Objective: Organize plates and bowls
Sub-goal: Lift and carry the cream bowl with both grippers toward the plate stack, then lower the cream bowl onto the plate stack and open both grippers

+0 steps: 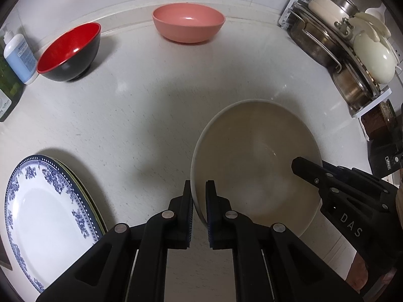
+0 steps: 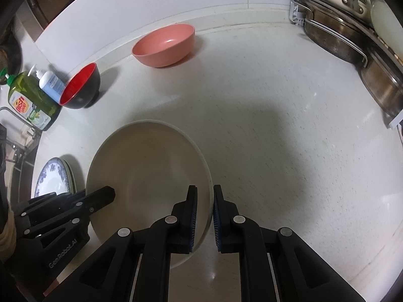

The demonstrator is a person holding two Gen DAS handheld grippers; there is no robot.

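Observation:
A large beige bowl [image 1: 254, 161] [image 2: 148, 166] hangs just above the white counter [image 1: 141, 105], held by both grippers. My left gripper [image 1: 199, 188] is shut on its left rim, one finger inside and one outside. My right gripper [image 2: 204, 195] is shut on the opposite rim, and shows in the left wrist view as a black finger [image 1: 309, 170] over the bowl's right edge. A pink bowl [image 1: 188, 22] [image 2: 165, 45] stands by the back wall. A red and black bowl [image 1: 69, 52] [image 2: 80, 86] sits at the left. Stacked plates, the top one blue-patterned [image 1: 47, 216] [image 2: 51, 177], lie at the near left.
A rack of metal pots and cream lids [image 1: 352, 50] [image 2: 352, 32] fills the back right corner. A pale blue pump bottle [image 1: 19, 55] [image 2: 50, 83] and a green dish-soap bottle [image 2: 30, 100] stand at the far left, beside the red and black bowl.

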